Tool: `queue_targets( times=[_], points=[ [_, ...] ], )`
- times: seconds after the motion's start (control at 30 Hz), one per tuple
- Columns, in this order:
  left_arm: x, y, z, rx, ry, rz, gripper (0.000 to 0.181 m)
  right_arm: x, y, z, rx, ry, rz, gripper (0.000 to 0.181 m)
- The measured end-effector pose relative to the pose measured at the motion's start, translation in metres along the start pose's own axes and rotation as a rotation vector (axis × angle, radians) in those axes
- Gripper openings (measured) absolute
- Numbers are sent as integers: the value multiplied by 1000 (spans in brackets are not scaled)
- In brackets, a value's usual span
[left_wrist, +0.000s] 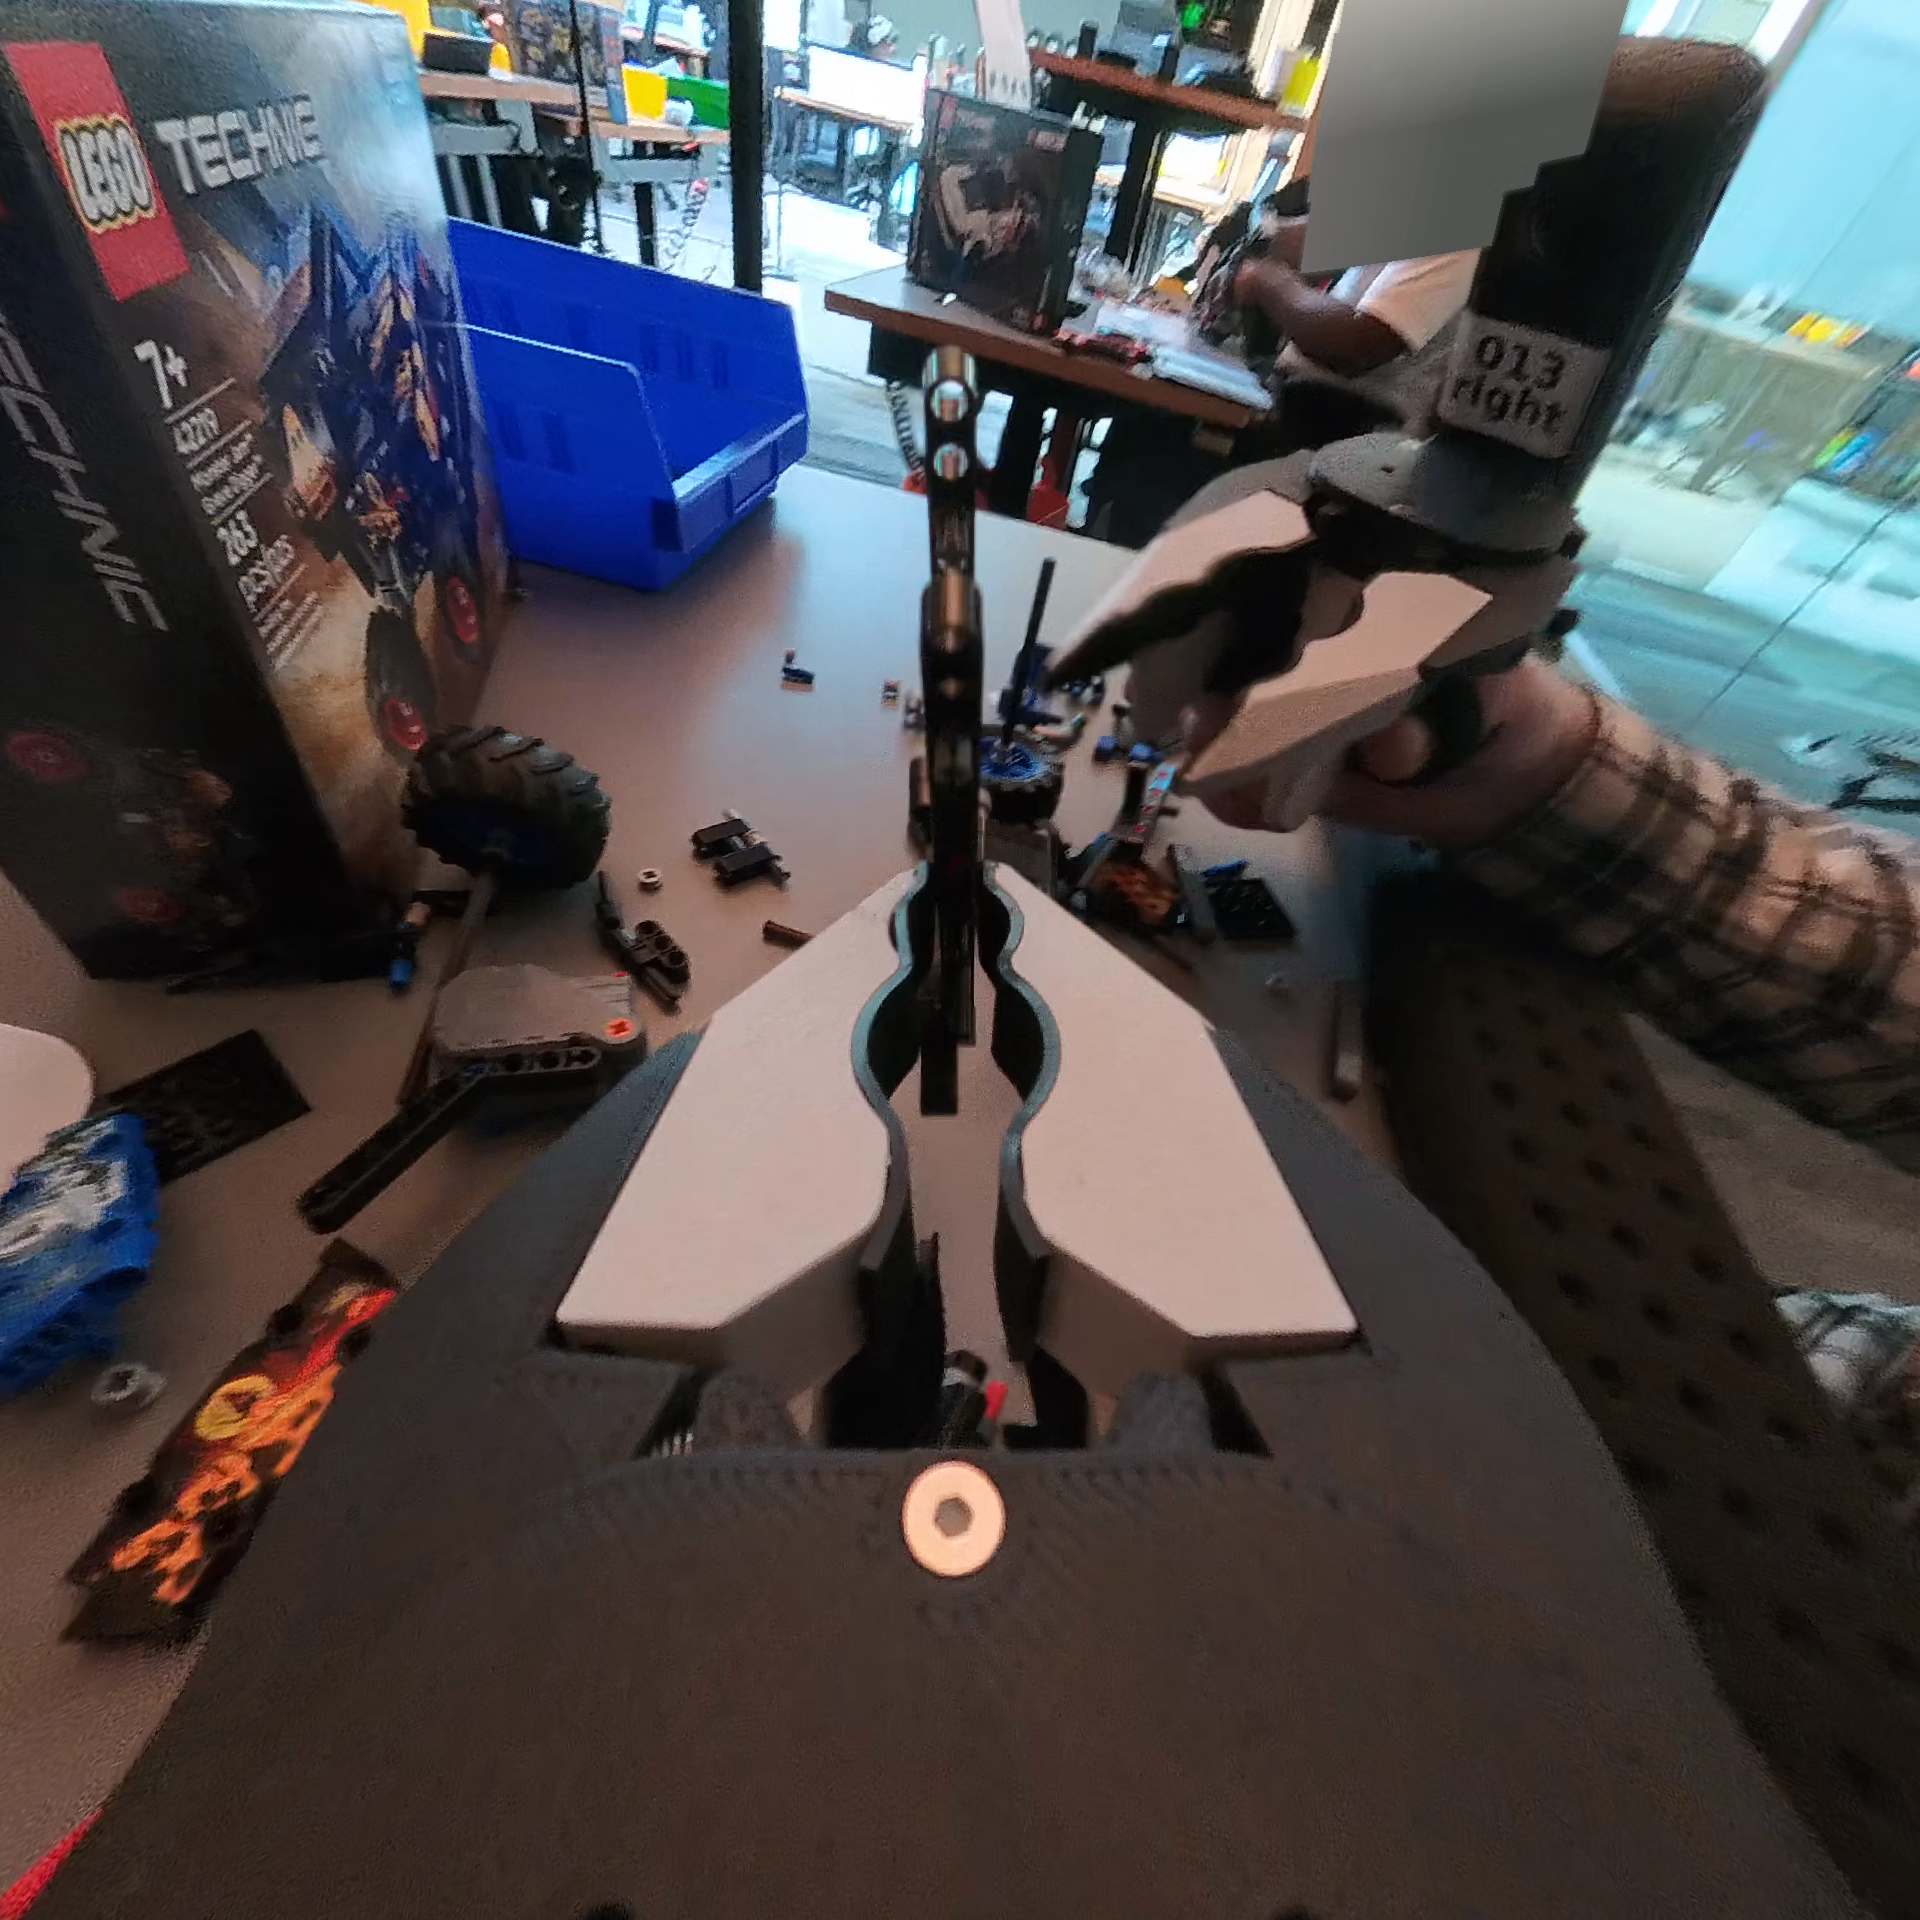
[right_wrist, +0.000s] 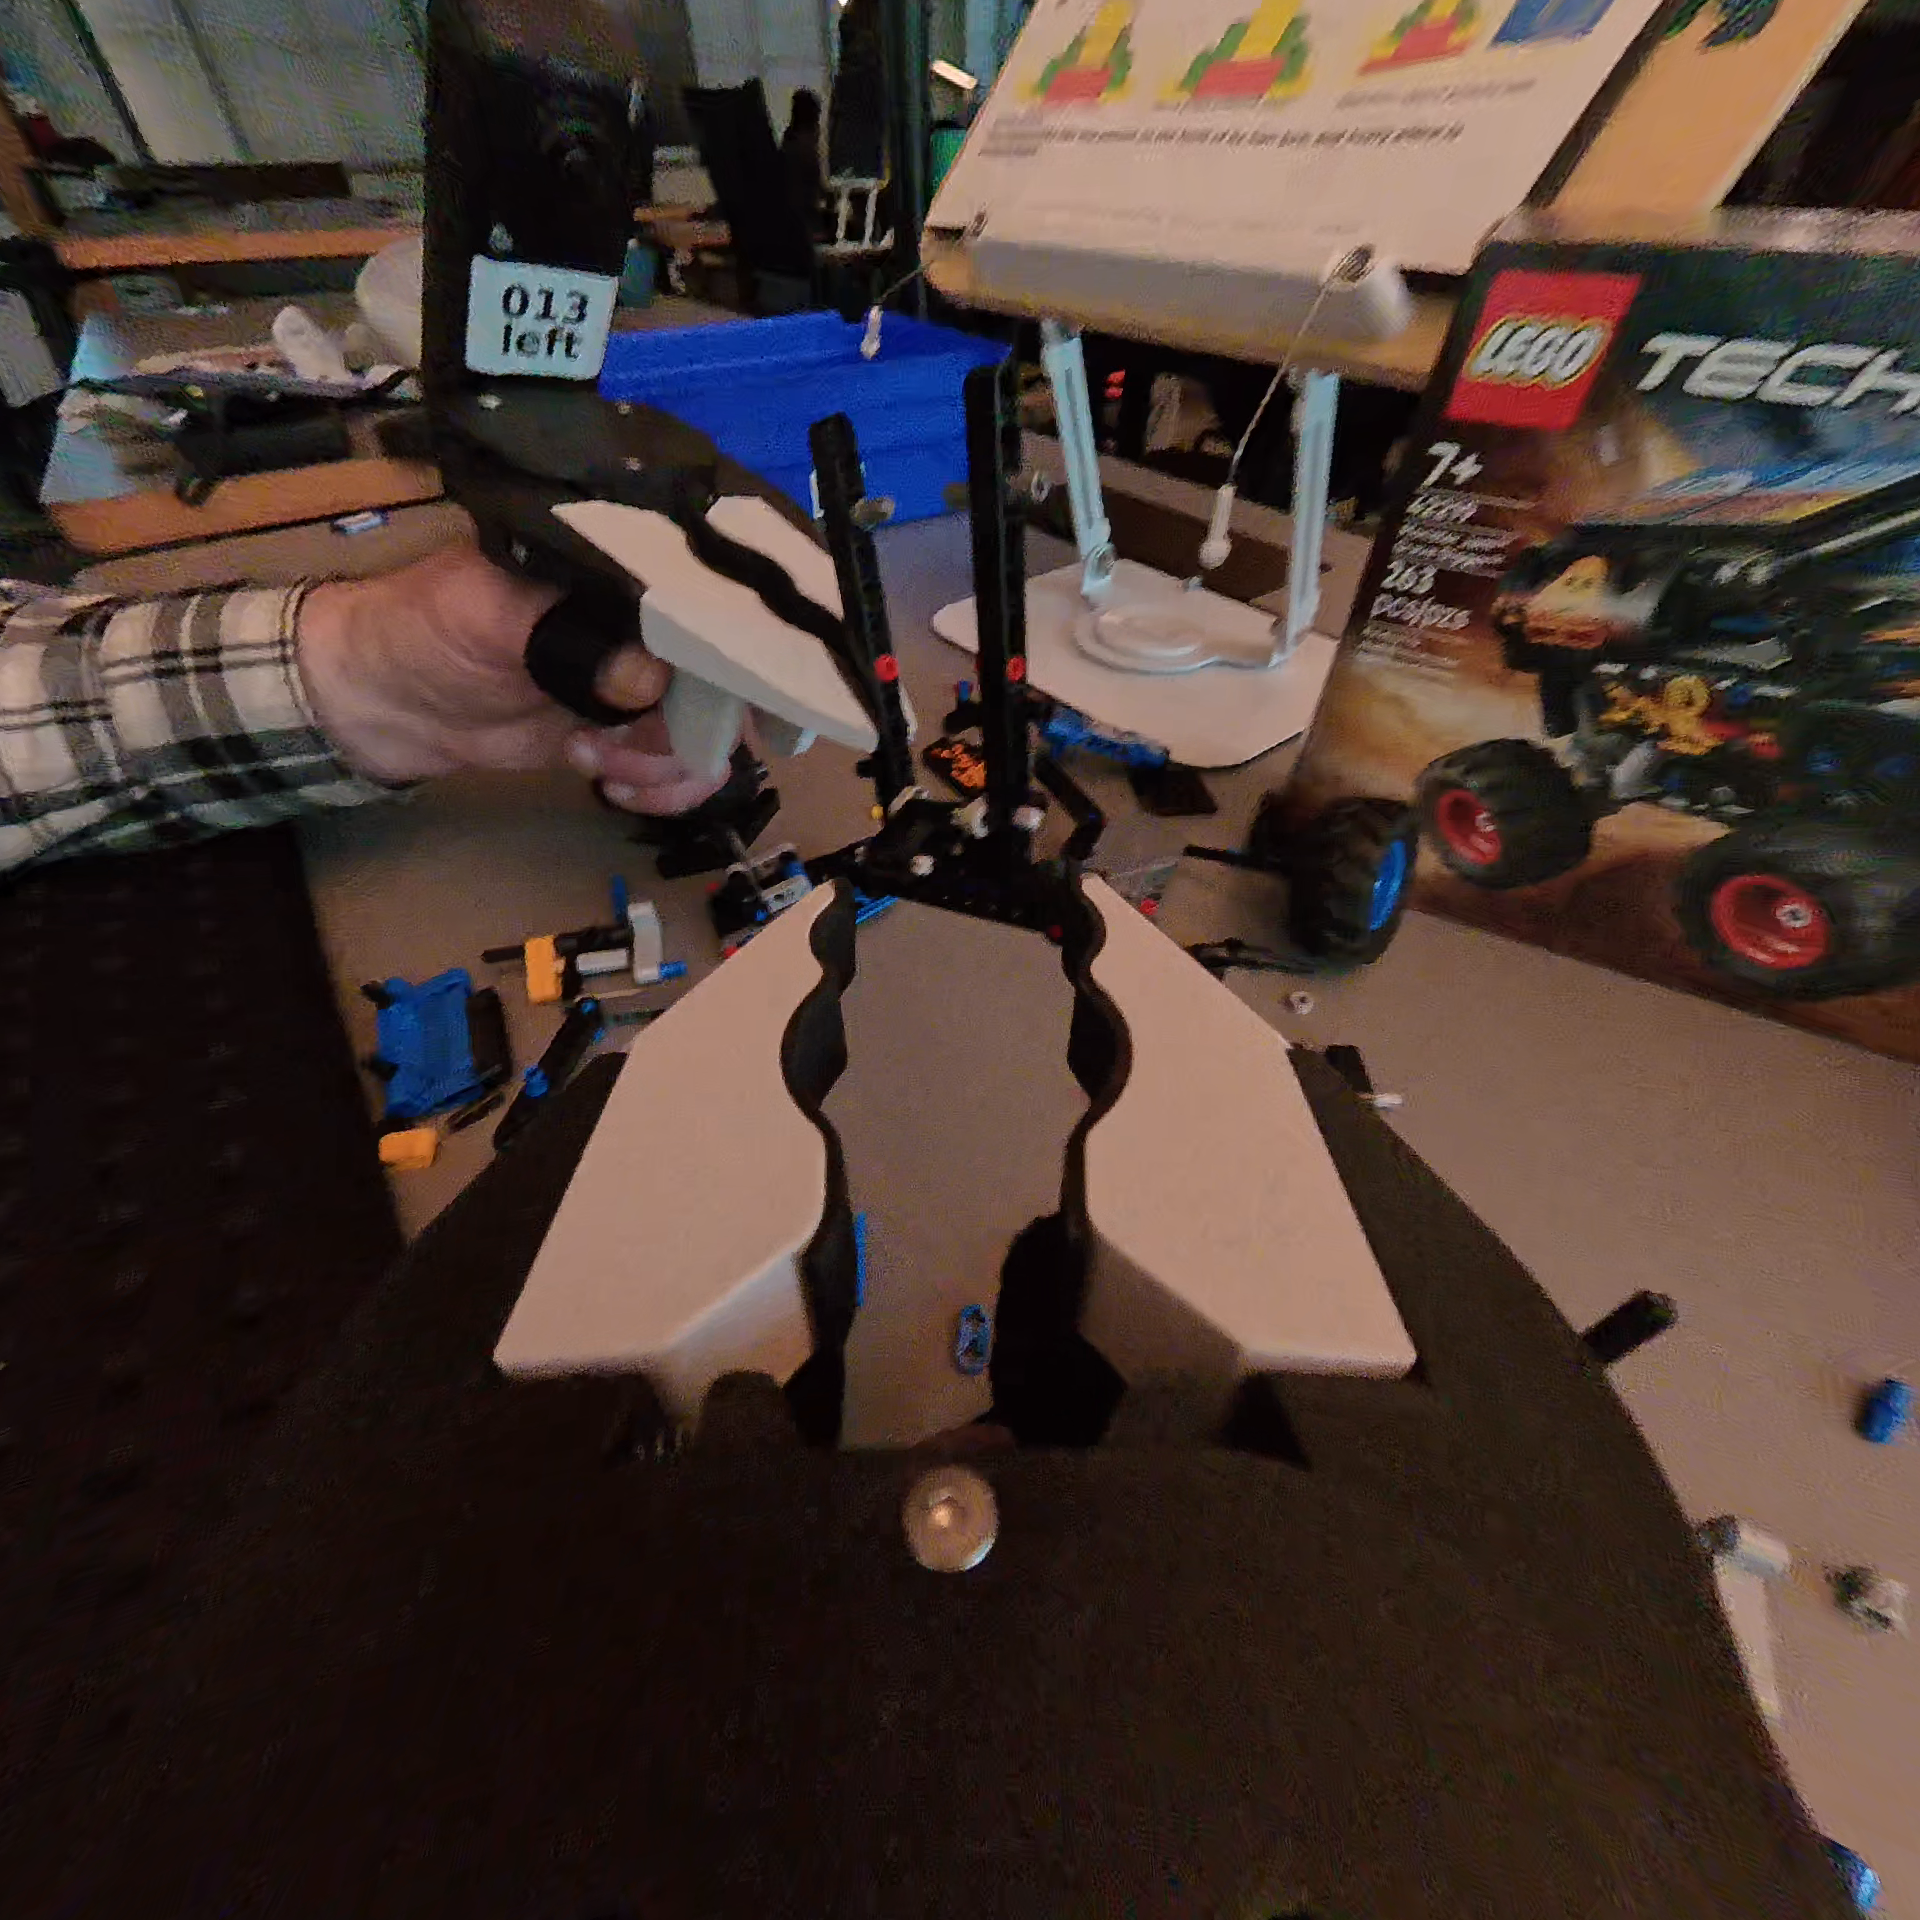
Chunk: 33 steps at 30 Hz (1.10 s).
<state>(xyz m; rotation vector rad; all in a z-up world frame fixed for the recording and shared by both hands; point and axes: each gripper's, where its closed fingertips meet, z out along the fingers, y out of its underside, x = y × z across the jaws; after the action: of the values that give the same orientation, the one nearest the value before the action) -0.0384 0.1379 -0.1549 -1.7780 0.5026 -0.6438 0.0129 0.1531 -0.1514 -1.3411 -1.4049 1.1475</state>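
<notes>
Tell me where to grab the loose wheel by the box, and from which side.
Grip the wheel across its tread, coming from above. It stands upright on the table with its blue hub facing sideways and an axle sticking out of one face, so the knobby tread looks like the clearest pair of faces.

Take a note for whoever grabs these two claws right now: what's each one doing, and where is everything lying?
Left claw: shut on one upright beam of the black beam frame.
Right claw: jaws apart, tips flanking the frame's base; grip unclear.
Frame stands upright over the table.
Lying unattached: small loose parts, a black wheel beside the set box. Blue bin sits behind.
</notes>
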Motion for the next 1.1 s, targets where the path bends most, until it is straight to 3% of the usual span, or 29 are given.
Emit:
queue_targets(
  times=[0.1,0.23,0.37,0.43,0.47,0.53,0.67,0.73,0.83,1.0,1.1],
  points=[
    [5,-5,1,35,45,-49,5,16,-12,-3,32,84,-39,40],
    [14,-6,7,39,70,-55,5,16,0,11,-78,100,-162,39],
    [18,-9,10,54,87,-78,4,5,8,22,-91,0,-82,27],
    [18,-10,9,63,100,-90,4,3,4,21,-54,-37,-25,21],
    [18,-10,10,61,102,-92,7,3,-2,17,-18,-55,5,9],
    [21,-11,11,68,106,-82,7,2,-10,10,37,-100,68,6],
    [26,-4,15,30,111,-44,16,-2,-14,9,54,-76,30,5],
    [25,3,19,-11,80,-2,5,-2,-14,11,69,-105,86,6],
    [29,2,23,-12,67,33,4,5,-9,14,39,-38,44,9],
    [40,7,33,-47,53,106,7,12,3,23,-81,103,-87,5],
    [47,14,42,-114,10,239,8,10,11,28,-131,94,-97,6]
  ],
)
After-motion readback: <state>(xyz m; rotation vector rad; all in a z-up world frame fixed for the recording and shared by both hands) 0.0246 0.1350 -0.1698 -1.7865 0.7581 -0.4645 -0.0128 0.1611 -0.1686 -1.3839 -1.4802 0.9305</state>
